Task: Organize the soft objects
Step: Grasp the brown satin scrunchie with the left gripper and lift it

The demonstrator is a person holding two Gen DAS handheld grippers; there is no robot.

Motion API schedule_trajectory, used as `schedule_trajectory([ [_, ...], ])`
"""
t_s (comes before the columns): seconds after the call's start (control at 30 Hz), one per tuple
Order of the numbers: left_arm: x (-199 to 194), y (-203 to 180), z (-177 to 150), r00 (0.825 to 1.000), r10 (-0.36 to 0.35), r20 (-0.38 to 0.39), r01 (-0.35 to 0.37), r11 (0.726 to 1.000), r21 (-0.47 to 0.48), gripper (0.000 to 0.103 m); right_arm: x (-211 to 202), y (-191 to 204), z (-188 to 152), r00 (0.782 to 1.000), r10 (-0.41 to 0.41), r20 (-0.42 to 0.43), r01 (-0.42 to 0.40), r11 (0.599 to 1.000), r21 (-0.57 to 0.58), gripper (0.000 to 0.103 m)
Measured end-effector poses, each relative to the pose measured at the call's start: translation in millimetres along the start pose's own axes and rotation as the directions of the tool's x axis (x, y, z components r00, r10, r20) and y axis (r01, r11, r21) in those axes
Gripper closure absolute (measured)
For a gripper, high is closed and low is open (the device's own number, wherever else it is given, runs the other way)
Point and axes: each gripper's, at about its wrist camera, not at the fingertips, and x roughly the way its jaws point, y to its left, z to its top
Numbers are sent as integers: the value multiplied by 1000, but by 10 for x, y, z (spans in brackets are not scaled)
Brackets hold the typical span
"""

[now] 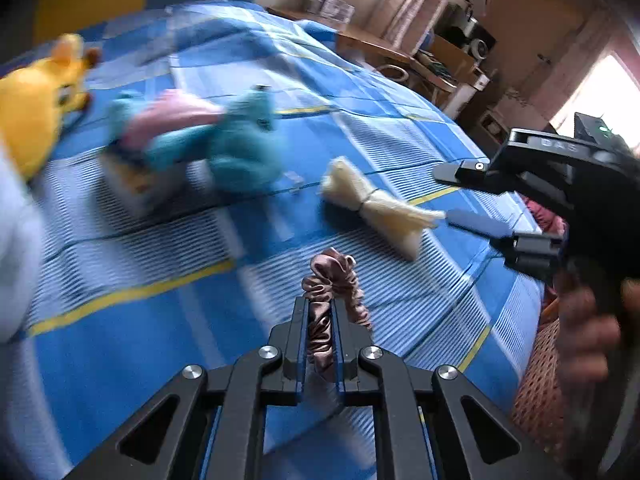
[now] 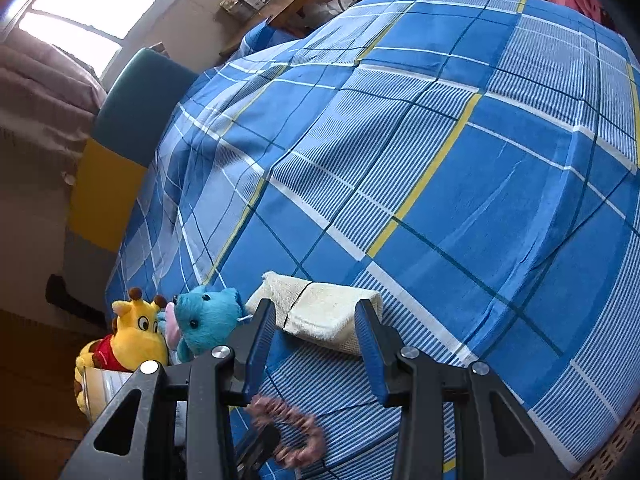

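Scrunchie (image 1: 334, 308) between left tongs (image 1: 320, 312) (clamped)

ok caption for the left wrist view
Left tongs shut on a pink satin scrunchie above the blue plaid bedspread.

Left gripper (image 1: 320, 312) jaws clamped tight; right gripper (image 2: 316, 320) jaws parted, empty.

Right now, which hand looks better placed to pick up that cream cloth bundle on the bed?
Probably the right. The right gripper is open with nothing between its fingers, pointing at the cream cloth bundle just ahead. The left gripper is shut on the pink scrunchie, so it is occupied.
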Motion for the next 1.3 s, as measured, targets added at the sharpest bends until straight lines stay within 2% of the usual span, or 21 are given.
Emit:
schedule_trajectory([
  [0.17, -301, 236, -385, 996, 87, -25, -87, 996, -6, 92, 41, 51, -30, 1000, -19, -18, 18, 999, -37, 62],
  [0.23, -393, 375, -511, 994, 107, -32, -109, 993, -40, 92, 49, 72, -36, 999, -30, -16, 29, 998, -49, 62],
  [0.33, -501, 507, -623, 992, 122, -27, -124, 989, -78, 78, 43, 72, -40, 999, -41, -12, 40, 998, -51, 62],
  [0.4, -557, 524, -637, 995, 103, -15, -104, 988, -114, 52, 44, 63, -38, 998, -54, -10, 54, 997, -48, 62],
  [0.47, -608, 515, -638, 996, 94, 8, -92, 986, -137, 45, 41, 45, -36, 998, -60, -9, 60, 997, -44, 62],
  [0.53, -610, 498, -609, 997, 79, 6, -77, 985, -152, 43, 35, 36, -38, 998, -65, -7, 64, 997, -42, 62],
  [0.67, -463, 330, -523, 995, 103, 0, -102, 986, -131, 35, 39, 40, -37, 998, -68, -10, 68, 997, -46, 62],
  [0.73, -301, 234, -484, 991, 135, -19, -136, 984, -112, 35, 48, 44, -40, 998, -67, -16, 66, 997, -48, 62],
  [0.77, -274, 196, -504, 987, 161, -2, -160, 984, -81, 37, 55, 48, -41, 998, -66, -19, 65, 997, -51, 62],
  [0.83, -261, 132, -562, 975, 220, 17, -220, 975, -10, 48, 62, 62, -44, 998, -66, -20, 64, 996, -56, 62],
  [0.87, -271, 116, -593, 968, 248, 28, -249, 968, 22, 62, 65, 68, -43, 998, -65, -21, 63, 996, -60, 62],
  [0.9, -287, 127, -610, 969, 247, 31, -248, 968, 32, 72, 72, 76, -45, 998, -64, -24, 62, 996, -64, 62],
  [1.0, -406, 251, -688, 976, 218, 33, -218, 976, 1, 82, 84, 89, -45, 998, -61, -29, 58, 996, -73, 62],
  [1.17, -558, 361, -909, 979, 192, 71, -195, 980, 29, 84, 92, 133, -48, 997, -73, -30, 70, 992, -101, 62],
  [1.27, -577, 430, -932, 984, 166, 69, -166, 986, 0, 83, 149, 335, -65, 993, -107, -54, 91, 968, -234, 62],
  [1.3, -575, 438, -937, 985, 158, 68, -158, 987, -6, 83, 185, 444, -65, 990, -125, -71, 97, 945, -312, 62],
])
